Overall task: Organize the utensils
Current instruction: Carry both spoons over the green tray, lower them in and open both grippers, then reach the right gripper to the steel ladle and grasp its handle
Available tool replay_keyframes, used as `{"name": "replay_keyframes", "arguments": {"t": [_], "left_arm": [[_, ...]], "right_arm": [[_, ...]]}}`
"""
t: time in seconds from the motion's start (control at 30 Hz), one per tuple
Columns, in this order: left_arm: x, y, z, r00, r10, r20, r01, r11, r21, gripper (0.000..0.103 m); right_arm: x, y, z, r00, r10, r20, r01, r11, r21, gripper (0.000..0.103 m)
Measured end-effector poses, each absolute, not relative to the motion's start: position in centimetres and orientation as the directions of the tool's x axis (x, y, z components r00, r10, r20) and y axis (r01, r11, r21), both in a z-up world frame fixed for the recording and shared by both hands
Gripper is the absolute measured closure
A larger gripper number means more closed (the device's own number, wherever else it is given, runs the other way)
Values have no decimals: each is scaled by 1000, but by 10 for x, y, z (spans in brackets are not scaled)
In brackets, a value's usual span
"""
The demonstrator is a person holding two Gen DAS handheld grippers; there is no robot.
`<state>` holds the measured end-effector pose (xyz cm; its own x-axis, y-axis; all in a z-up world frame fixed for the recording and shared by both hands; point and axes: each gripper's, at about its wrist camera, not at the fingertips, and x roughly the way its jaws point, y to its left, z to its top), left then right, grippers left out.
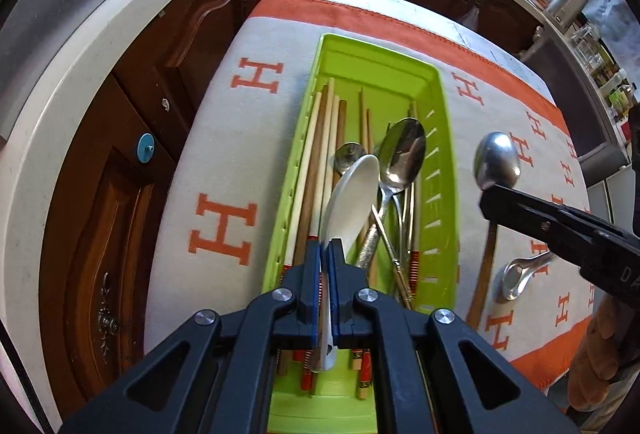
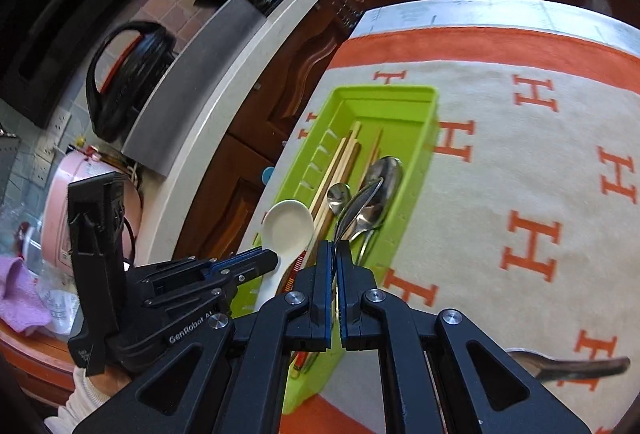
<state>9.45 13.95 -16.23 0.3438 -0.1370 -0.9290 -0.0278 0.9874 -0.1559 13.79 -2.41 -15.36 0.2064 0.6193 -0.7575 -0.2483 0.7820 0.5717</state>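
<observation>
Left fingers [image 1: 324,254] hiding white spoon [image 1: 350,201] handle.

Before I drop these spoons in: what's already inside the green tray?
Green tray holds wooden chopsticks along one side, a large metal spoon, a smaller one. The white spoon and left gripper cover what lies beneath.
</observation>
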Motion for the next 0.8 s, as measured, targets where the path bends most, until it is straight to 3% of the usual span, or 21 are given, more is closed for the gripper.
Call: {"name": "replay_keyframes", "arguments": {"t": [0.33, 0.53, 0.67, 0.8], "left_arm": [[99, 145, -170, 373, -124, -920, -21, 990, -142, 95], [92, 142, -159, 397, -141, -907, -3, 988, -155, 77], [84, 133, -147, 435, -115, -893, 11, 992, -122, 54], [73, 123, -134, 477, -79, -875, 26, 997, -76, 51]], "right_arm": [[157, 22, -187, 141, 536, -833, -293, 826, 482, 100], [164, 21, -200, 107, 536, -838, -251, 830, 499, 97], [159, 12, -189, 133, 547, -827, -247, 826, 507, 91], [152, -7, -176, 158, 561, -813, -227, 822, 523, 91]]}}
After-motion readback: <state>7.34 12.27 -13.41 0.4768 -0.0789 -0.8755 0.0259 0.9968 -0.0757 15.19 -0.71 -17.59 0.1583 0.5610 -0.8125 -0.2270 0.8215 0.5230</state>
